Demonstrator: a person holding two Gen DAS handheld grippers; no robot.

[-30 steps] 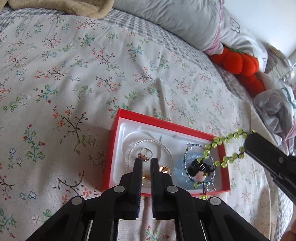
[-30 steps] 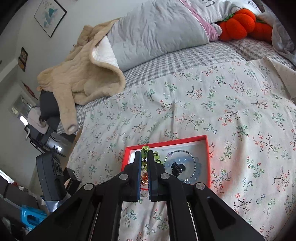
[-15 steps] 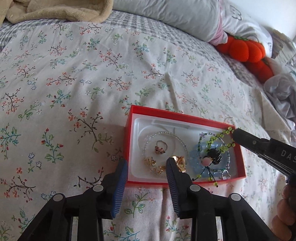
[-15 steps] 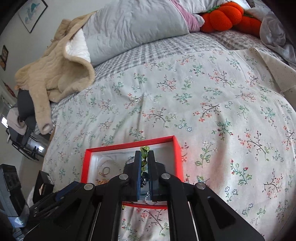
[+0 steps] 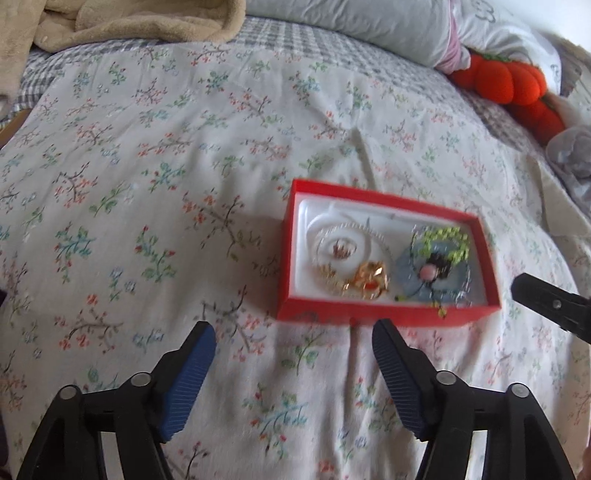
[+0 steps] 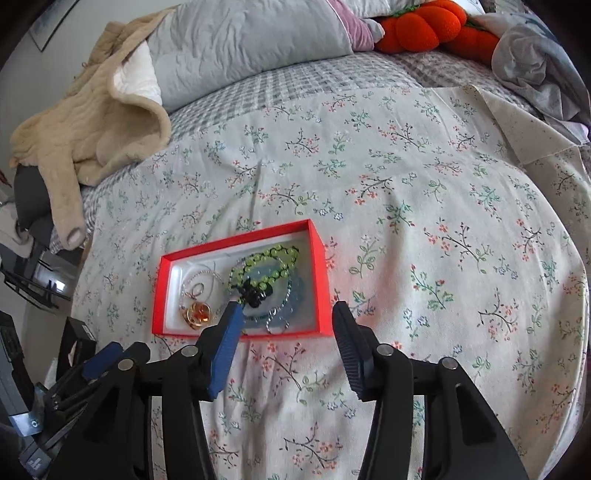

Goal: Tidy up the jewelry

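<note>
Floral bedspread (image 5: 184,184) fills the left view; the red box (image 5: 388,317) of jewelry lies just beyond the left tool (image 5: 293,354), whose jaws are opening on nothing. From the right view, the right tool (image 6: 286,332) is opening too, empty. The green bead bracelet (image 6: 266,267) in the box looks light, limp and slippery; pinch its strand.

Open floral bedspread (image 6: 424,206): left, right, beyond red box (image 6: 321,280).
Blocking far edge: pillow (image 6: 251,40), beige blanket (image 6: 88,122), orange plush (image 6: 424,22).

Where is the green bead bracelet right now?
In both views the green bead bracelet lies inside the red box, at its right end over the blue disc, beside the gold pendant.
</note>
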